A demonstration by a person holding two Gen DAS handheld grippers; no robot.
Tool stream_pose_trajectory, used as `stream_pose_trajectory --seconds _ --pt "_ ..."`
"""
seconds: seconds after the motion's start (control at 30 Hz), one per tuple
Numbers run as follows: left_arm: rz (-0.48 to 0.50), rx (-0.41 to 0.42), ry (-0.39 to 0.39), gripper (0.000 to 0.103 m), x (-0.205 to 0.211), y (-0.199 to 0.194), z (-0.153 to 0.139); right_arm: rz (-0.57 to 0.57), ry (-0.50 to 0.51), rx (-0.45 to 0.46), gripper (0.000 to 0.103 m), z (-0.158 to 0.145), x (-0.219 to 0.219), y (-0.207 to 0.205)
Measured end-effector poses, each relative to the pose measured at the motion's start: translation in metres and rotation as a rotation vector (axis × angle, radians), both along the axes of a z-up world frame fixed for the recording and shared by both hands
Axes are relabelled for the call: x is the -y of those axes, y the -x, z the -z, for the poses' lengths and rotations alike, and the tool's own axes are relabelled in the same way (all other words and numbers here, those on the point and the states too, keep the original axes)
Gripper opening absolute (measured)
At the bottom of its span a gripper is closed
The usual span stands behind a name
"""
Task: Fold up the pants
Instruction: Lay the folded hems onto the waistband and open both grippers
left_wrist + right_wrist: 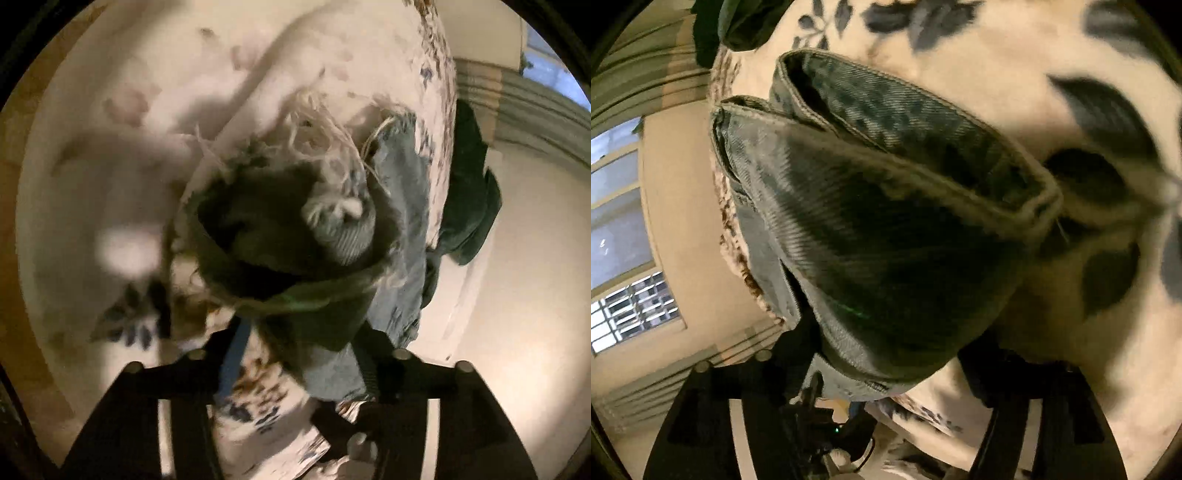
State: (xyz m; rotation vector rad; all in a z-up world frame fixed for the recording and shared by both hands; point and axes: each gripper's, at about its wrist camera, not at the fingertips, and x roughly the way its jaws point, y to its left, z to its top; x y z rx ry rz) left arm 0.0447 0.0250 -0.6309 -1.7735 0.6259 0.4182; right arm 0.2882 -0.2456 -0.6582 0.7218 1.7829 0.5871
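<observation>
Covering the bed, floral bedspread (424, 74); window (617, 206) nearby.

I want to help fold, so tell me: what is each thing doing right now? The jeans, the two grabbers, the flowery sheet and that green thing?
Jeans: bunched and lifted, frayed threads showing, not folded flat yet.
Left gripper: shut on the jeans.
Right gripper: shut on the jeans.
Flowery sheet: spread on the bed, a bit wrinkled.
Green garment: crumpled at the sheet's edge, untouched.

Pants (399, 206) on bedspread (155, 110) (near edge)
</observation>
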Motion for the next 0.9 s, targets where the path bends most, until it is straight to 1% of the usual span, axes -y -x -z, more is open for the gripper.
stream_pose_trajectory --seconds 0.07,0.1,0.13,0.2,0.23,0.27,0.3,0.33,0.37,0.4,0.5,0.53,0.57,0.63,0.73,0.8,0.9 --pt "-0.045 0.009 0.011 0.058 -0.006 -0.001 0.003 -0.024 0.008 0.010 0.075 -0.001 -0.006 -0.003" --pt "-0.055 -0.004 0.012 0.058 -0.009 -0.004 0.004 -0.028 0.013 0.009 0.075 0.000 -0.011 -0.006" --pt "-0.058 -0.017 0.012 0.058 -0.011 -0.015 0.005 -0.027 0.019 0.005 0.075 0.001 -0.018 -0.010" --pt "-0.035 -0.071 0.013 0.058 -0.015 -0.028 0.010 -0.007 0.029 0.004 0.075 0.005 -0.026 -0.016" --pt "-0.025 -0.089 0.005 0.058 -0.017 -0.028 0.009 0.005 0.041 0.003 0.074 0.010 -0.025 -0.018" --pt "-0.007 -0.116 -0.010 0.048 -0.018 -0.031 0.005 0.025 0.050 0.011 0.071 0.012 -0.025 -0.018" --pt "0.010 -0.130 -0.031 0.036 -0.018 -0.031 -0.001 0.038 0.071 0.028 0.065 0.009 -0.027 -0.016" --pt "0.032 -0.140 -0.067 0.032 -0.019 -0.032 -0.009 0.049 0.080 0.043 0.056 0.006 -0.028 -0.015" --pt "0.064 -0.148 -0.114 0.024 -0.020 -0.035 -0.019 0.066 0.076 0.055 0.053 0.001 -0.028 -0.012" --pt "0.096 -0.153 -0.152 0.020 -0.023 -0.042 -0.028 0.094 0.064 0.062 0.049 -0.005 -0.026 -0.008" --pt "0.181 -0.148 -0.258 0.016 -0.028 -0.055 -0.068 0.154 0.031 0.072 0.042 -0.021 -0.018 -0.002" --pt "0.206 -0.137 -0.279 0.015 -0.030 -0.056 -0.080 0.181 0.019 0.068 0.039 -0.027 -0.016 0.001" --pt "0.233 -0.133 -0.293 0.014 -0.033 -0.060 -0.092 0.213 0.006 0.061 0.038 -0.035 -0.014 0.005" --pt "0.264 -0.123 -0.281 0.014 -0.039 -0.064 -0.107 0.259 -0.009 0.053 0.036 -0.048 -0.009 0.009" --pt "0.319 -0.110 -0.259 0.014 -0.055 -0.081 -0.125 0.328 -0.038 0.057 0.035 -0.074 -0.001 0.013" --pt "0.367 -0.103 -0.269 0.013 -0.057 -0.095 -0.146 0.373 -0.058 0.063 0.035 -0.097 0.002 0.010" --pt "0.448 -0.059 -0.283 0.013 -0.065 -0.143 -0.178 0.444 -0.080 0.089 0.034 -0.137 0.009 0.001"
